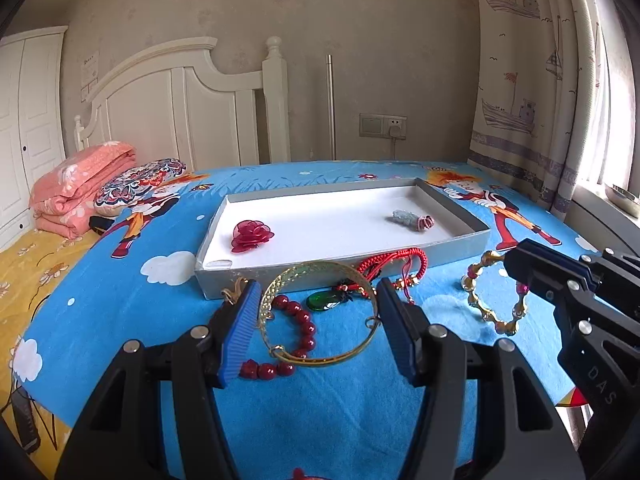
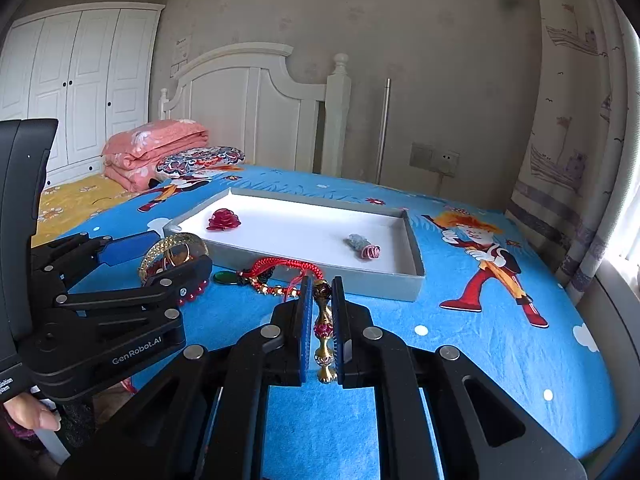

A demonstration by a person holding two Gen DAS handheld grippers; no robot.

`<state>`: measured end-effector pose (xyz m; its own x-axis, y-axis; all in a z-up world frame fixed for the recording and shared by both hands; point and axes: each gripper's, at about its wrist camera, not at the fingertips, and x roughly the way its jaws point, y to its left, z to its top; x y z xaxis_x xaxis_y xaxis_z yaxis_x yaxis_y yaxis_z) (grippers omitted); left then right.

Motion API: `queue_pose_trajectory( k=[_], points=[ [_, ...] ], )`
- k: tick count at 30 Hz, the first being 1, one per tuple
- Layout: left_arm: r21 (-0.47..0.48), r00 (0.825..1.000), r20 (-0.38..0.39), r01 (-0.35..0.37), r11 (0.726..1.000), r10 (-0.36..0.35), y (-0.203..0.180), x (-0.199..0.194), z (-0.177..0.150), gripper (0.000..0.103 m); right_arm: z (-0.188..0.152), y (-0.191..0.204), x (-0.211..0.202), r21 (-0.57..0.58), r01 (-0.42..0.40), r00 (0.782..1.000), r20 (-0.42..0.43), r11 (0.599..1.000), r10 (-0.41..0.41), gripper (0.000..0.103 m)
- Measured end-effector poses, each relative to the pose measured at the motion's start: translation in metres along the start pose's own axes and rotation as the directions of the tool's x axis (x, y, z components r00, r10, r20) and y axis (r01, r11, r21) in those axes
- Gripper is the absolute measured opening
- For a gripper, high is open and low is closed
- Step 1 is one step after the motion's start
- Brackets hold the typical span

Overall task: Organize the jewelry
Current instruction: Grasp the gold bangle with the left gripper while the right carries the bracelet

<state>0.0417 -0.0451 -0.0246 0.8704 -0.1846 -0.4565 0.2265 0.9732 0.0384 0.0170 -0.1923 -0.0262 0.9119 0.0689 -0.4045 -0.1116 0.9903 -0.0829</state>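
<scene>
Now the left tongs (image 1: 316, 320) clamp the gold bangle (image 1: 320, 312) across its width, just near of the grey tray (image 1: 344, 258) on the bed (image 1: 360, 420). Rightward, the right tongs (image 2: 322, 320) pinch a gold beaded bracelet (image 1: 496, 300), lifted above the blue cover.

Red bead bracelet (image 1: 298, 330) partly hidden (behind claw pad).

Right gripper (image 2: 321, 322) is clamping a gold-and-maroon beaded bracelet (image 2: 323, 330); shallow grey cardboard tray (image 2: 414, 258) is sitting ahead, red braided cord (image 2: 280, 266) just before it.
</scene>
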Motion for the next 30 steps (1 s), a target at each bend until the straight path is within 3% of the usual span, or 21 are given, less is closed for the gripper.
queue_pose_trajectory(
  k=[11, 30],
  points=[
    [-0.091, 0.999, 0.028, -0.040, 0.995, 0.043, 0.037, -0.014, -0.004, 0.058, 0.011, 0.016, 0.000, 0.048, -0.024, 1.000, 0.019, 0.999, 0.023, 0.009],
    [-0.075, 0.997, 0.037, -0.059, 0.995, 0.062, 0.029, -0.008, 0.007, 0.058, 0.031, 0.016, 0.017, 0.031, -0.015, 1.000, 0.026, 0.999, 0.014, 0.009]
  ],
)
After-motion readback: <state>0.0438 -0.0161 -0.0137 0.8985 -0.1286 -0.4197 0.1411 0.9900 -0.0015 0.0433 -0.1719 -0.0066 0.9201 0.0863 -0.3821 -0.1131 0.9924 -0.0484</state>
